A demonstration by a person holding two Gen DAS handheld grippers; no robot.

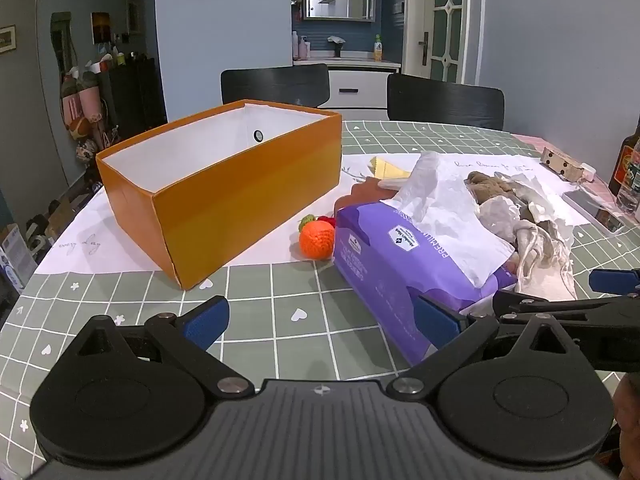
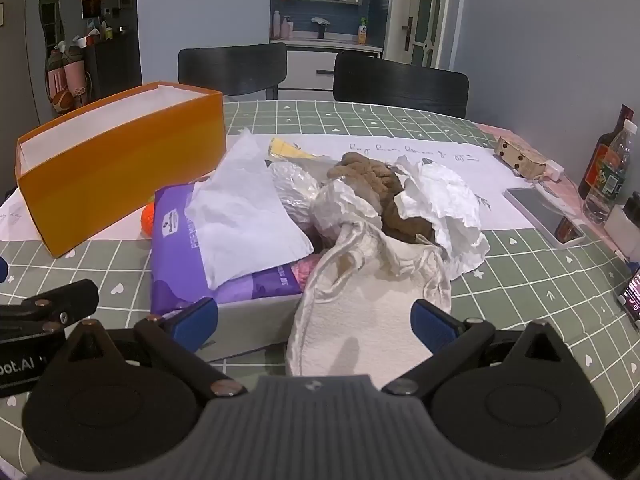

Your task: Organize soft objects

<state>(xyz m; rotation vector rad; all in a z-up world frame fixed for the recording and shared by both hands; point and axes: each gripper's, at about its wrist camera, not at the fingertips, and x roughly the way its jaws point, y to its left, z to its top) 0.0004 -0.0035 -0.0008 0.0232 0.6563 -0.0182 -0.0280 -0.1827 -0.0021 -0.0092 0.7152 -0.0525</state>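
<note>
An empty orange box [image 1: 224, 188] with a white inside stands on the table's left; it also shows in the right wrist view [image 2: 120, 160]. A purple tissue pack [image 1: 400, 264] [image 2: 224, 248] lies right of it with a white tissue sticking out. A crocheted orange [image 1: 316, 240] sits between box and pack. A heap of cream cloth [image 2: 360, 292], brown fabric [image 2: 372, 176] and crumpled white paper [image 2: 440, 200] lies beside the pack. My left gripper [image 1: 320, 320] is open, low before the pack's near corner. My right gripper [image 2: 316, 320] is open, its fingers either side of the cream cloth's near edge.
A phone [image 2: 544, 212], bottles [image 2: 608, 172], a small cardboard box [image 2: 520, 156] and another phone [image 2: 632, 292] lie at the right edge. Two black chairs [image 2: 400, 80] stand behind the table. A white sheet of paper [image 1: 100, 248] lies under the orange box.
</note>
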